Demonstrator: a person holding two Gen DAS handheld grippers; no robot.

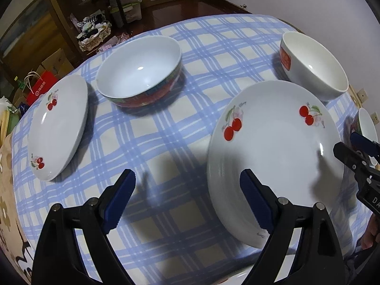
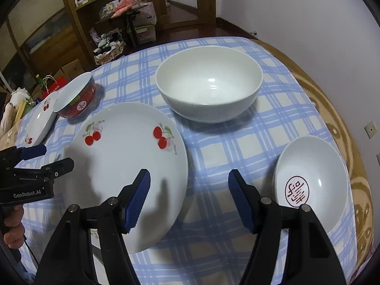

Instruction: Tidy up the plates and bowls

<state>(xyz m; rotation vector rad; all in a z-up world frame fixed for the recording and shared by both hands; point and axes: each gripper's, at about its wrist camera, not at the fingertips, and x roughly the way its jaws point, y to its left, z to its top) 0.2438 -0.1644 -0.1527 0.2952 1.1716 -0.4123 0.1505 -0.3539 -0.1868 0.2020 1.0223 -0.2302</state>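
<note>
Cherry plate (image 2: 128, 166) lies flat, upright, round, no long axis

Both the left gripper (image 1: 187, 190) and the right gripper (image 2: 190, 187) are black plastic frames with silver pivot pins and ribbed blue pads (image 2: 137, 199), the left one's body lettered "GenRobot.AI" in white.

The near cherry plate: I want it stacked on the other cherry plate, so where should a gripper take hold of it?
Judging by its pose, grip the near cherry plate by its raised rim, one finger over and one under. It lies flat on the checked tablecloth, too wide to span. The right gripper, open, hangs over its right edge, the clearest approach; the white bowl crowds the far side.
</note>
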